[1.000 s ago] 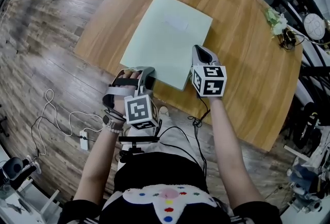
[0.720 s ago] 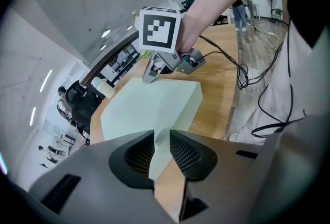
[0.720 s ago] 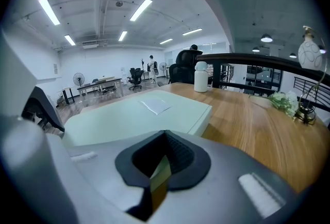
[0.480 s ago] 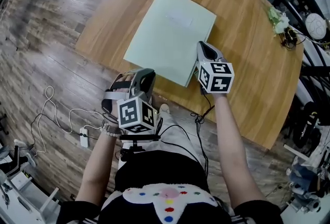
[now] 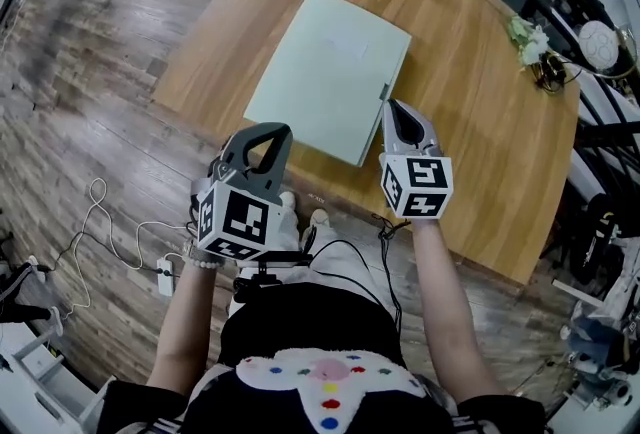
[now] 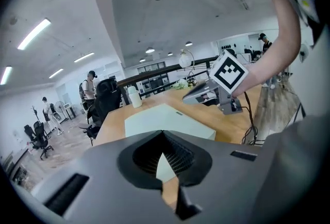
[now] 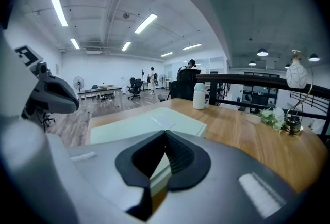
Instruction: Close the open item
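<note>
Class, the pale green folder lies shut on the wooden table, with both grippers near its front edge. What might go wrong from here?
1. The folder sits close to the table's near edge; a nudge from the shut right gripper beside its corner might slide it off.
2. The left gripper, shut and empty, hangs clear of the folder, so a springy cover might lift open.

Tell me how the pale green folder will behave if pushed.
The pale green folder lies flat with a broad face, so it would probably slide rather than tip or roll. The wooden table looks smooth, so it may skid easily. Lifted by one corner, it might sag.
</note>
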